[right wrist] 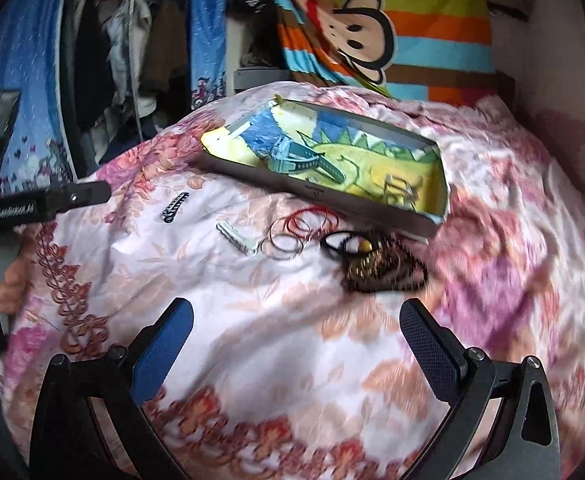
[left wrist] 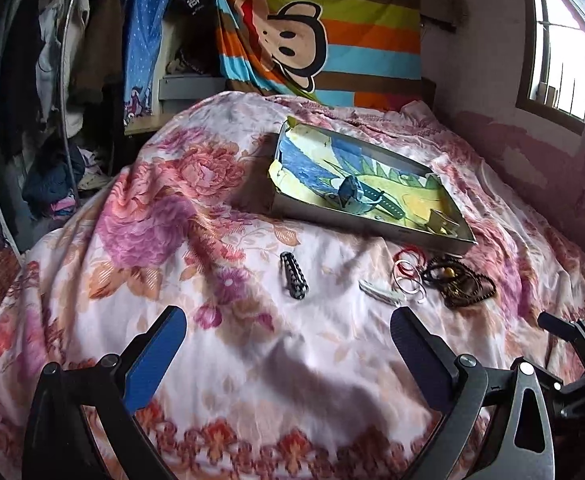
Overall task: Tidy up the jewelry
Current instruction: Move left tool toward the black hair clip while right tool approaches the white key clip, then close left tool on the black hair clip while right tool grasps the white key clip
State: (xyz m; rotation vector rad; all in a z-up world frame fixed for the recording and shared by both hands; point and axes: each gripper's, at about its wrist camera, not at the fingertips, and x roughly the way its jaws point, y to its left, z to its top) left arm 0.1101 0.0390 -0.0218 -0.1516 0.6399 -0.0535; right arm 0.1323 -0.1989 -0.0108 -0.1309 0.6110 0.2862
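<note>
2 tongs, left [left wrist: 288,334] & right [right wrist: 296,326], spread empty over bedspread [left wrist: 252,360]; watch [left wrist: 356,196], probably, in tray [left wrist: 372,236].

A floral quilt [left wrist: 180,208] is being lit by a barred window [left wrist: 560,52]; clothes [left wrist: 60,60] are being hung at left.

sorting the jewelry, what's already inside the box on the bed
Inside the box lie a blue-strapped watch and a small metal piece near one corner, on a colourful drawing. Anything under that drawing is hidden.
</note>
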